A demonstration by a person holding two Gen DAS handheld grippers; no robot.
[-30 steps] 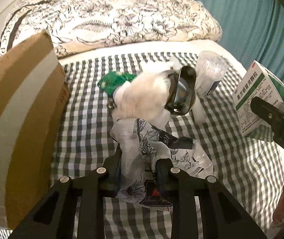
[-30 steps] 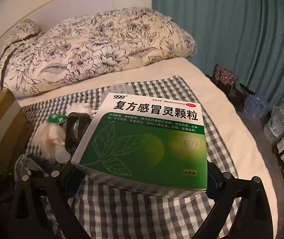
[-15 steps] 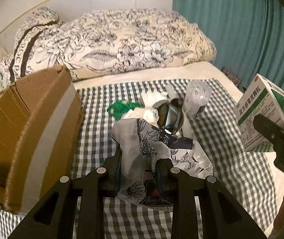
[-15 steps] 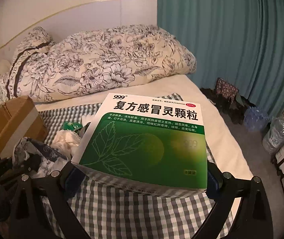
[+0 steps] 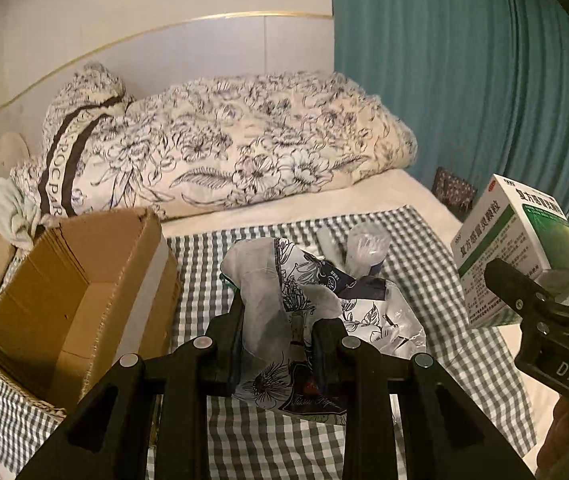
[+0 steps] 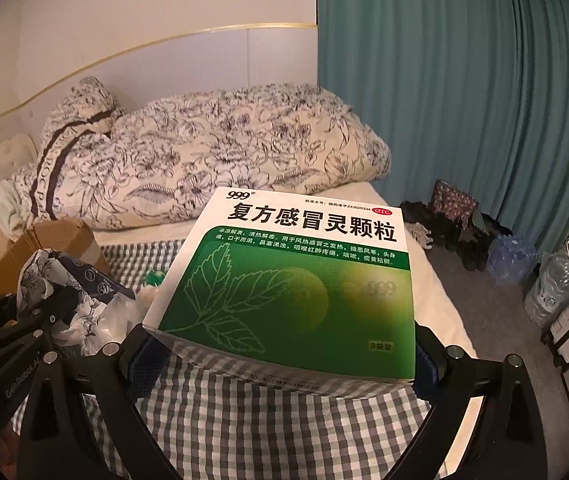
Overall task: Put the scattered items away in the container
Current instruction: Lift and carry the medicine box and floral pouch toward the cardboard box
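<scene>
Hand-held gripper on my left point(image 5: 276, 344) pinches the tissue pack point(image 5: 308, 304); my right hand-held gripper point(image 6: 280, 356) clamps the medicine box point(image 6: 284, 284). Cardboard box point(image 5: 84, 292) sits lower left; I should carry both over its opening before releasing.

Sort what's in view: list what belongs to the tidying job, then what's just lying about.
Job: tissue pack in left gripper; medicine box in right gripper; cardboard box; plastic cup.

Lying about: duvet; curtain; water bottles.
</scene>
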